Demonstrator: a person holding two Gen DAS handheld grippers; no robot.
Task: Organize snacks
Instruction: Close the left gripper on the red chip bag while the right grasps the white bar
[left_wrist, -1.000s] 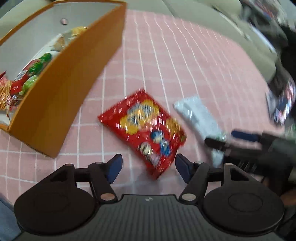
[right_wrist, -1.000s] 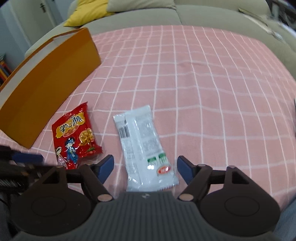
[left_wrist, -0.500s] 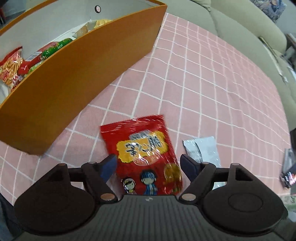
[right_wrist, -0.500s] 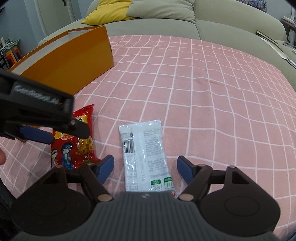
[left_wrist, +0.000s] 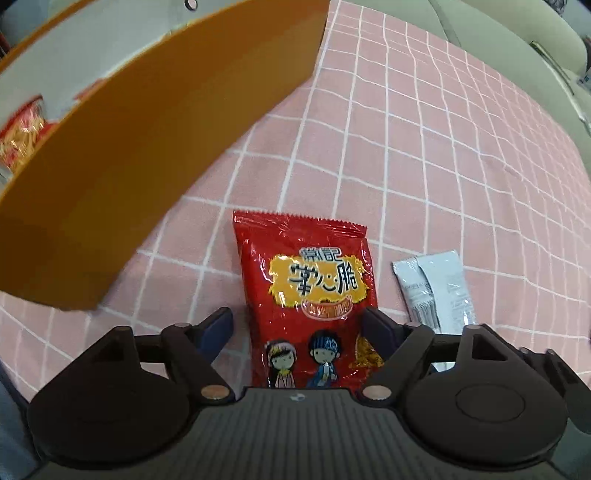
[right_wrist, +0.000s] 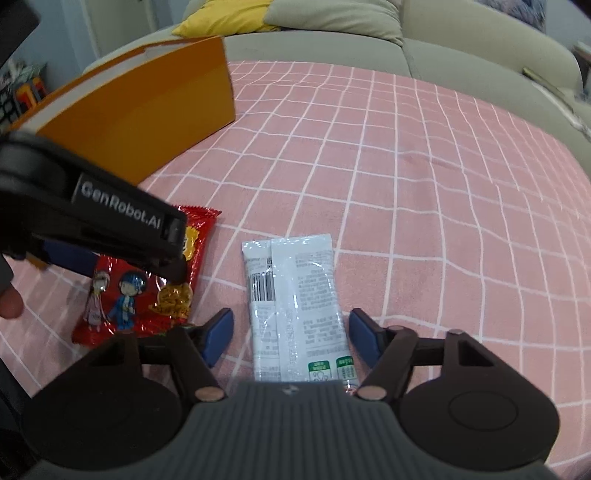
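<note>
While both tools (left_wrist: 300, 326) (right_wrist: 291, 334) gape, the orange box (left_wrist: 147, 147) holds snack packets (left_wrist: 22, 136).

Left gripper (left_wrist: 299, 328) and right gripper (right_wrist: 291, 332), fingers spread (both low)

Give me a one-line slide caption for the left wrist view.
Open left gripper straddles a red snack packet on the pink checked cloth, beside the orange box.

A pink checked cloth (right_wrist: 406, 177) covers the table; on it an orange box (right_wrist: 147, 122) far left, a red snack packet (right_wrist: 147, 295) and a white packet (right_wrist: 299, 302) side by side near.
</note>
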